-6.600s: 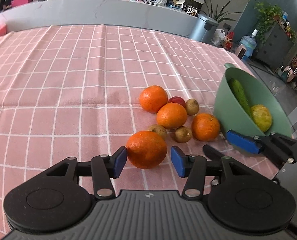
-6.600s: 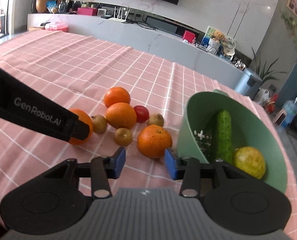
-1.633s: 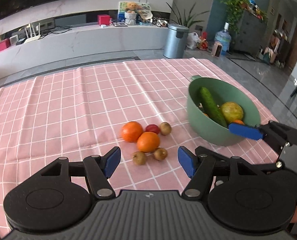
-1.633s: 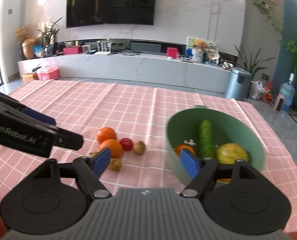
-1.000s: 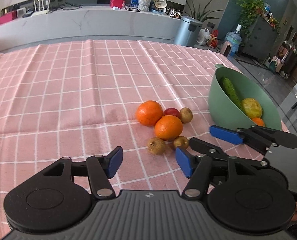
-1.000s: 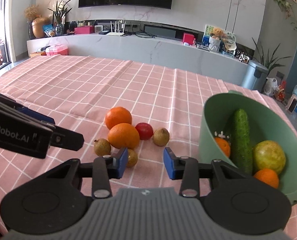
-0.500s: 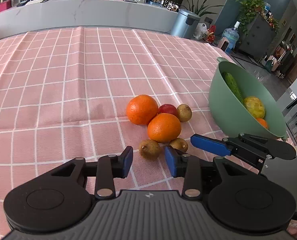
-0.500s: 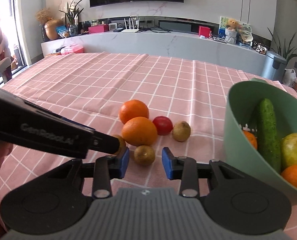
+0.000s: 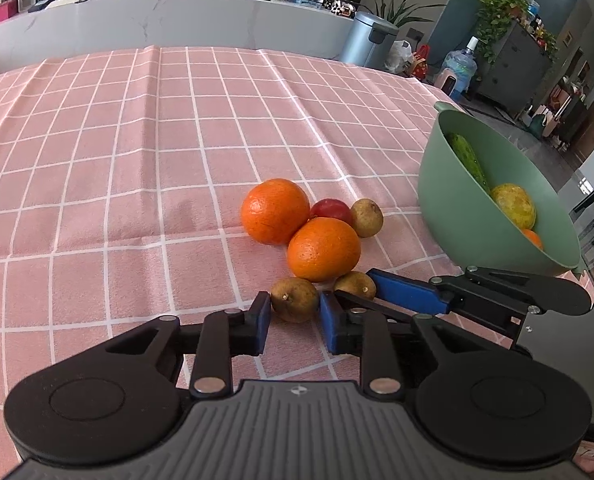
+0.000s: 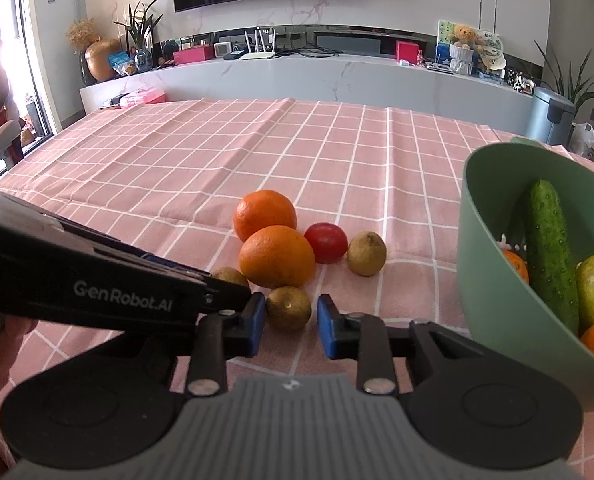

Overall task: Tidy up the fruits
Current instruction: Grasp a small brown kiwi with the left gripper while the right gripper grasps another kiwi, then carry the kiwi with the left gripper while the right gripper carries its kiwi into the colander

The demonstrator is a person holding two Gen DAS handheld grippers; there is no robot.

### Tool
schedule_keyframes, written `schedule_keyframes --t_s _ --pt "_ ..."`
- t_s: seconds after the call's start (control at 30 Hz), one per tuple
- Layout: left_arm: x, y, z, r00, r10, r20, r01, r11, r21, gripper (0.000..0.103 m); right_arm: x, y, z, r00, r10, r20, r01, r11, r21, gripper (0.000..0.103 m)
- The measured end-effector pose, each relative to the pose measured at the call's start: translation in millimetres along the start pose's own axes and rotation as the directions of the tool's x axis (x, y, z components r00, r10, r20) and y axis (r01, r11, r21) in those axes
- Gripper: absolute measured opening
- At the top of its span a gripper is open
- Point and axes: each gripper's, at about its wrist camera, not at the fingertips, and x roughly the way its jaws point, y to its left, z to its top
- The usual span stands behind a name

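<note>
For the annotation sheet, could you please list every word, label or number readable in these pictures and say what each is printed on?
"GenRobot.AI": white lettering on the black side of the left gripper, seen from the right wrist view.
Packages and boxes on the back counter: any print too small and blurred to read.
Nothing else readable.

The right claw (image 10: 291, 326) has just been closed around a small brown fruit (image 10: 288, 307) on the pink checked tabletop (image 10: 257, 152). A green bowl (image 10: 493, 280) is seen at right, holding a cucumber (image 10: 549, 252).
</note>
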Motion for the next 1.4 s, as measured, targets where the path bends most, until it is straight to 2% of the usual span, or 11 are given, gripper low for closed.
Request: schedule_keyframes --t_s 0.23,0.47,0.9,1.1,1.4 --pt "-3.0 -3.2 -4.0 1.000 0.022 0.005 -0.022 1.000 0.005 0.029 -1.5 0.4 -0.4 1.000 0.000 -0.010 0.000 1.000 -0.003 0.020" --pt "-11.4 -2.8 -9.0 0.999 0.048 0.010 -0.048 0.998 -0.030 0.029 -6.6 -1.3 0.1 0.999 -0.011 -0.037 0.011 1.000 0.003 0.020" --pt "-42.8 -17.7 -11.3 0.994 0.087 0.067 -0.083 0.995 -0.059 0.029 -40.5 -4.7 0.9 0.999 -0.022 -0.030 0.022 1.000 -0.008 0.020" --pt "-53.6 -30.3 -11.2 0.994 0.074 0.084 -0.068 0.995 -0.080 0.029 -66.6 -11.8 2.8 1.000 -0.029 -0.002 0.029 1.000 -0.006 0.020" --pt "-65.4 -66.7 -2.1 0.992 0.032 0.123 -0.028 0.999 -0.033 0.029 -112.6 -36.8 12.2 0.995 -0.070 0.072 0.069 0.998 0.011 0.020"
